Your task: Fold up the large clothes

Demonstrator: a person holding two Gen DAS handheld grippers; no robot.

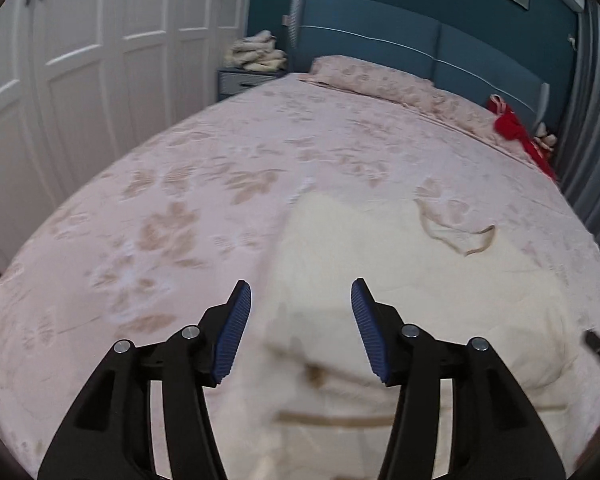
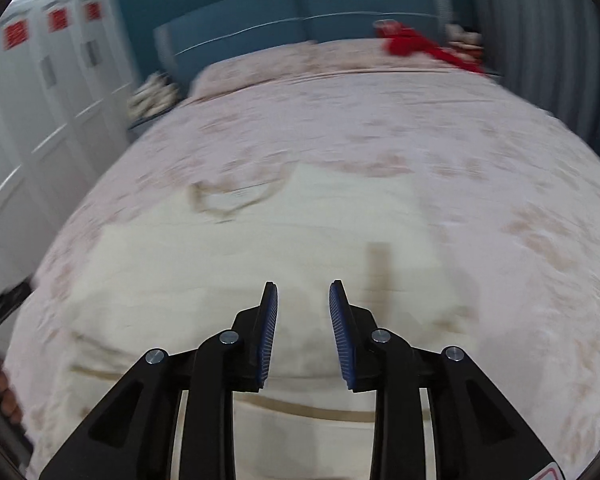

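A big bed (image 1: 260, 168) with a pink leaf cover fills both views. A cream garment (image 1: 380, 280) lies flat on the bed, at the near end, far from the pillow (image 1: 380, 80). It has tan trim lines, and its neck hole (image 1: 456, 232) points toward the pillow. The left gripper (image 1: 301, 330) hangs over the near part of the garment. Its blue pads (image 1: 234, 336) are spread wide apart, and nothing is between them. The right gripper (image 2: 303, 332) hangs over the garment (image 2: 260, 248) too. Its pads (image 2: 269, 336) are a little apart, with a small gap, and they pinch nothing. This view is blurry. A red cloth (image 1: 516, 132) lies at the pillow end of the bed, on its right side. A heap of pale cloth (image 1: 256, 52) sits on a small table to the left of the pillow. White doors (image 1: 80, 60) stand along the left of the bed. In the right view, a hand (image 2: 0, 392) shows at the left edge, by the near corner of the bed.
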